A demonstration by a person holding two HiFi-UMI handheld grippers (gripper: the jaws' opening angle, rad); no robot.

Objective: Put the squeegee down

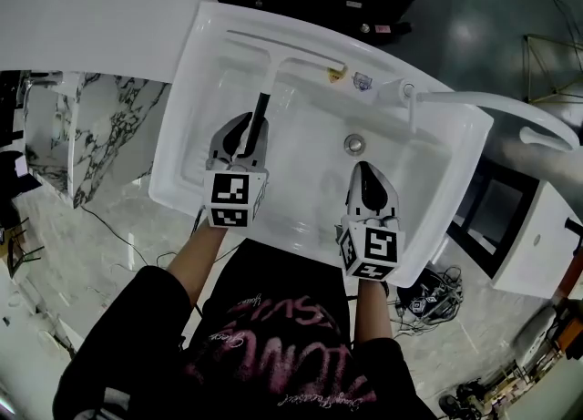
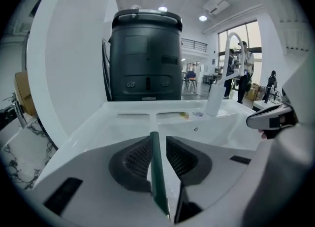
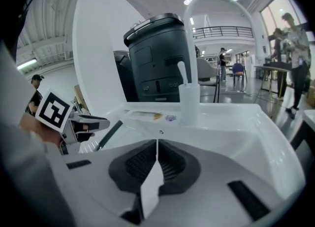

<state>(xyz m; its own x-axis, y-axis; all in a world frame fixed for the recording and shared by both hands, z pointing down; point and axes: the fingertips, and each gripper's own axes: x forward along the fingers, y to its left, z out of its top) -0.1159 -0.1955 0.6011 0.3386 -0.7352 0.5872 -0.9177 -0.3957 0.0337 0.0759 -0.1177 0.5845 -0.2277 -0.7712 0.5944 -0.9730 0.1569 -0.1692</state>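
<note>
The squeegee has a white blade (image 1: 282, 49) lying along the back of the white sink (image 1: 182, 136), and a dark handle (image 1: 260, 113) running toward me. My left gripper (image 1: 244, 131) is shut on that handle over the left half of the basin. In the left gripper view the dark green handle (image 2: 156, 172) sits clamped between the ribbed pads of the left gripper (image 2: 157, 140). My right gripper (image 1: 367, 175) hovers over the basin's right half, shut, with nothing in it. The right gripper view shows the right gripper (image 3: 157, 145) with its pads meeting, and the handle (image 3: 109, 135) off to the left.
A white curved faucet (image 1: 474, 104) rises at the sink's back right, and the drain (image 1: 354, 143) lies mid-basin. Small yellow and blue items (image 1: 351, 76) rest on the back ledge. A marble block (image 1: 100, 127) stands left. A dark bin (image 2: 145, 58) is behind the sink.
</note>
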